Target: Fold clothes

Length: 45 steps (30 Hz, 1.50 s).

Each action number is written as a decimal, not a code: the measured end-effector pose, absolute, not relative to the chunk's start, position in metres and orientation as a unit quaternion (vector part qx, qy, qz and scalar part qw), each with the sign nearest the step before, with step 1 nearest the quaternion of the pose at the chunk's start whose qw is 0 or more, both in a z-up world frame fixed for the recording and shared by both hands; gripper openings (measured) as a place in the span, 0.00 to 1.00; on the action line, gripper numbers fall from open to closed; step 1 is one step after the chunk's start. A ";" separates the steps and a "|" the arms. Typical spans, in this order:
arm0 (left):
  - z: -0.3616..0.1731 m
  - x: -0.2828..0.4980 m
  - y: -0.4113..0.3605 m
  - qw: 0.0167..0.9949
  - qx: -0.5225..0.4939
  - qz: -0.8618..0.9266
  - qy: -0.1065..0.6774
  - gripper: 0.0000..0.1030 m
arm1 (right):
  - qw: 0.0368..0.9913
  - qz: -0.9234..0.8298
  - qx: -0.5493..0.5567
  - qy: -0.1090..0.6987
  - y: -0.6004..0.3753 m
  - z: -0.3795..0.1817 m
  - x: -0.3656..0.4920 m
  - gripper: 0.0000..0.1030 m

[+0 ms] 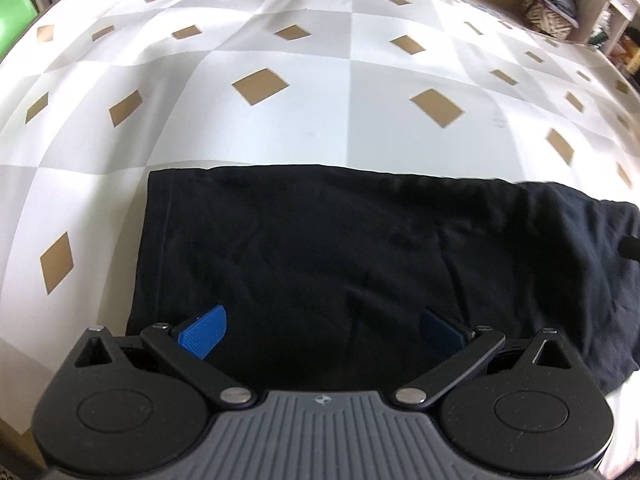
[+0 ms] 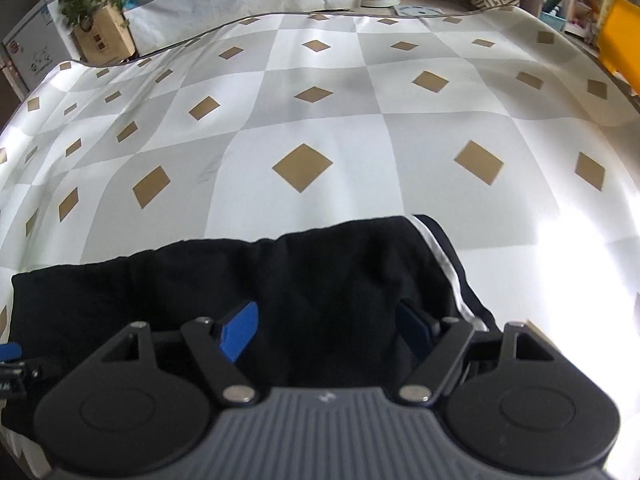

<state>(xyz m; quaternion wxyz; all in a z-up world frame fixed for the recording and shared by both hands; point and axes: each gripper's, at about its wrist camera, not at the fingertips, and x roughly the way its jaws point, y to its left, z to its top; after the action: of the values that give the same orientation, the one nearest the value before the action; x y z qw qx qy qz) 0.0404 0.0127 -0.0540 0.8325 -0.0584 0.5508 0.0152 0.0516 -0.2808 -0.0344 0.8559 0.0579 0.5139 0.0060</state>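
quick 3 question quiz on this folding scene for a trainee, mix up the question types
1. True or false: both the left gripper and the right gripper are open.
2. Multiple choice: the black garment lies on A) a bare wooden floor, B) a checked cloth with tan diamonds, C) a blue towel.
3. Short answer: in the right wrist view, what marks the garment's right edge?

Key
1. True; the blue pads stand wide apart over the fabric, gripping nothing.
2. B
3. A white stripe running along that edge.
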 end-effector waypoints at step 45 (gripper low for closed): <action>-0.060 0.034 -0.052 0.856 0.038 -0.088 0.507 1.00 | 0.815 -0.105 0.117 0.558 -0.323 -0.050 0.053 0.79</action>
<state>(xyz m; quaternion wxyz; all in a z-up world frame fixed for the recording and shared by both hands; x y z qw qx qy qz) 0.0338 -0.0521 -0.0595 0.8565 0.0377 0.5072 -0.0878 0.0525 -0.3231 -0.0503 0.8146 0.1168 0.5585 -0.1048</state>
